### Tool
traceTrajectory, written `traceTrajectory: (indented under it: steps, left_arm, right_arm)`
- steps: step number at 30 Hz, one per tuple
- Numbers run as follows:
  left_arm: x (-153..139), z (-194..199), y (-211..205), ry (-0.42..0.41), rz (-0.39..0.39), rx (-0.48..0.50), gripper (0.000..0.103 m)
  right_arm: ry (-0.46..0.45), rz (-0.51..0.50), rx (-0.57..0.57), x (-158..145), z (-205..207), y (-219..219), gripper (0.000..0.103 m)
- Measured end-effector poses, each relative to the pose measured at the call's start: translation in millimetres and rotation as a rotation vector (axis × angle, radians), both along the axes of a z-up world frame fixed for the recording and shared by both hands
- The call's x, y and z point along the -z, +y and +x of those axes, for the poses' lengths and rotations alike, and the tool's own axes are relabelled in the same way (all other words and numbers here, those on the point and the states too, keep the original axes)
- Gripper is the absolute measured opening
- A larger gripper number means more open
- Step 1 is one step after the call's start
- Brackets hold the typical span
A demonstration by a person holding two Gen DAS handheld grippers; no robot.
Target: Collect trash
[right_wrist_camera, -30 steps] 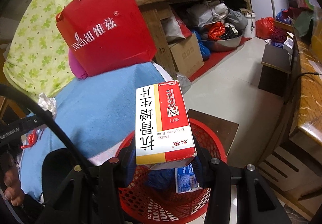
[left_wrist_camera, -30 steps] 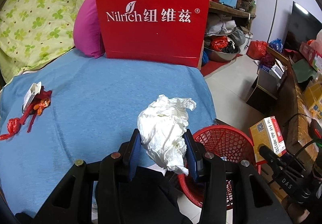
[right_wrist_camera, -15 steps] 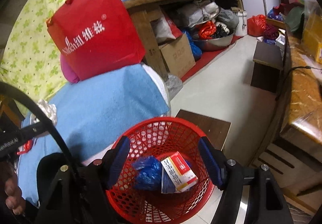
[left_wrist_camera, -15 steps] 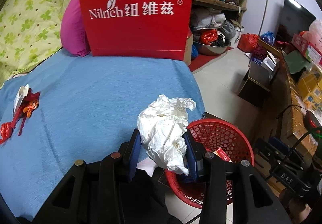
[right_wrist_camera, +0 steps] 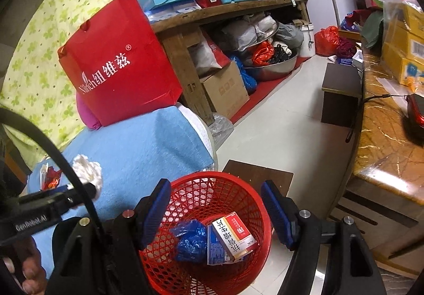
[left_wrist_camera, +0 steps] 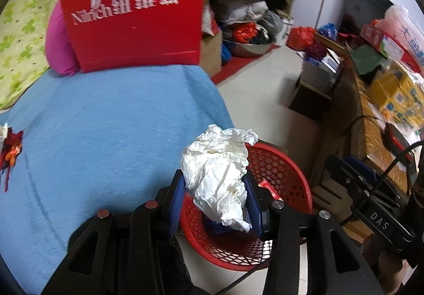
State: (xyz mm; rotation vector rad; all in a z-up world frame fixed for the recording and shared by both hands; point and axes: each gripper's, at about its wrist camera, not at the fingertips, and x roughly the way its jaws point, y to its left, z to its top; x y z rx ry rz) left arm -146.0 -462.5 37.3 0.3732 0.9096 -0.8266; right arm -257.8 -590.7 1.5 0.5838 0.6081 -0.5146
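While the left hand-held gripper [left_wrist_camera: 216,197], easing open, pinches the tissue wad [left_wrist_camera: 217,175] over the red basket [left_wrist_camera: 288,175], the right hand-held gripper [right_wrist_camera: 216,211] hangs spread and empty; dropping it looks next.

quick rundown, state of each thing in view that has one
left gripper: jaws opening, tissue between the pads
tissue: crumpled, over the basket
right gripper: open, empty, above the basket
basket: upright, partly filled
box: in the basket, lying tilted
blue bag: crumpled, in the basket
wrappers: on the blue cover, not collected
red bag: upright on the bed
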Motion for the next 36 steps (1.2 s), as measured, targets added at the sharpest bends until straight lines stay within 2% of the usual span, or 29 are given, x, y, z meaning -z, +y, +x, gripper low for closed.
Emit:
traceTrajectory:
  steps: [2,3,6,7,11,16,24,36]
  left_arm:
    - [3.9,-3.6,-5.6,0.013,0.008,0.022,0.047]
    - [5.8,-5.0,-8.7,0.023,0.012,0.034,0.051]
    - [10.3,-7.1,-13.7,0.050,0.018,0.053,0.080]
    - [9.6,-7.9,-13.9,0.051,0.015,0.058,0.081]
    - [7.6,-3.1,-9.2,0.057,0.014,0.061,0.081]
    - [-2.2,17.3,22.0,0.036,-0.017,-0.003,0.081]
    - [-6.7,62.5,103.5,0.020,-0.054,-0.181,0.081]
    - [-0.7,111.4,230.0,0.014,-0.119,-0.439,0.081]
  right_arm:
    - [-0.004,-0.002,0.005,-0.6,-1.8,-1.4,0.074]
    - [-0.006,-0.003,0.008,-1.2,-3.0,-2.3,0.074]
    - [-0.009,-0.002,0.016,-1.7,-5.1,-4.2,0.074]
    - [-0.009,-0.002,0.018,-1.9,-5.6,-4.8,0.074]
    - [-0.012,-0.002,0.020,-3.1,-5.9,-5.1,0.074]
    - [-0.018,-0.006,0.006,-7.5,0.8,-0.6,0.074]
    - [-0.019,-0.023,-0.065,-17.9,28.5,19.6,0.074]
    - [-0.018,-0.095,-0.243,-48.6,93.9,83.7,0.074]
